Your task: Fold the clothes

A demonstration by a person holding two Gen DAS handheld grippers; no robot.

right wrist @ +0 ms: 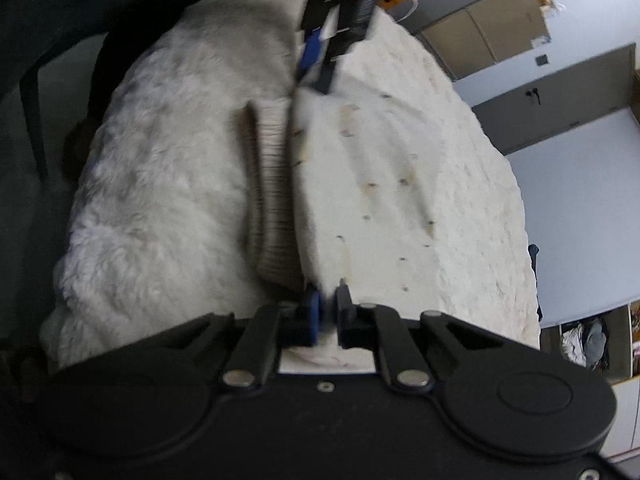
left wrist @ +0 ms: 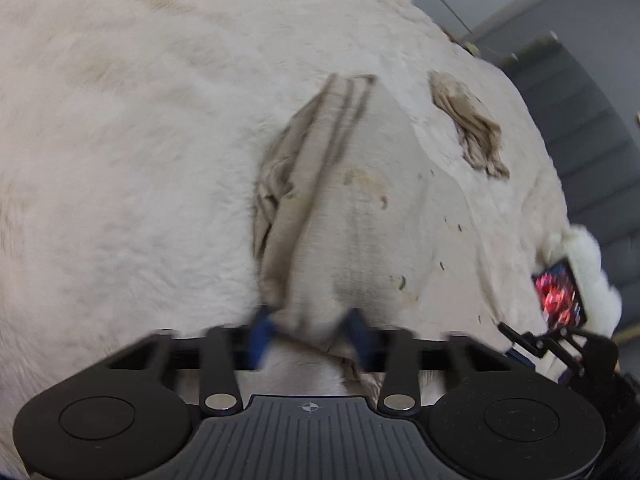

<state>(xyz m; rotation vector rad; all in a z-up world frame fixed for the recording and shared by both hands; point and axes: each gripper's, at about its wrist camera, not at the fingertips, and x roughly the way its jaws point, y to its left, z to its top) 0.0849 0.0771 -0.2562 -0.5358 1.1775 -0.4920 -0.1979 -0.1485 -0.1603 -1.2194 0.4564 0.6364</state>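
Observation:
A cream garment [left wrist: 360, 216] with small dark marks lies on a fluffy white blanket [left wrist: 120, 140]. A ribbed beige band [left wrist: 320, 140] runs along the garment's left side. My left gripper [left wrist: 308, 334] has the near edge bunched between its blue pads, shut on it. A crumpled beige cuff [left wrist: 468, 120] lies further right. In the right wrist view the garment [right wrist: 380, 184] stretches away from me, its ribbed band [right wrist: 276, 184] on the left. My right gripper [right wrist: 328, 308] is shut on the near edge. At the far end the left gripper [right wrist: 316, 80] pinches the other edge.
The blanket [right wrist: 160, 200] covers a rounded surface that drops off on the right. Grey cabinets [right wrist: 560, 100] and a cardboard box [right wrist: 480, 24] stand beyond. A dark chair leg [right wrist: 36, 120] and a person's dark clothing are on the left. A small lit screen [left wrist: 560, 296] shows at the right edge.

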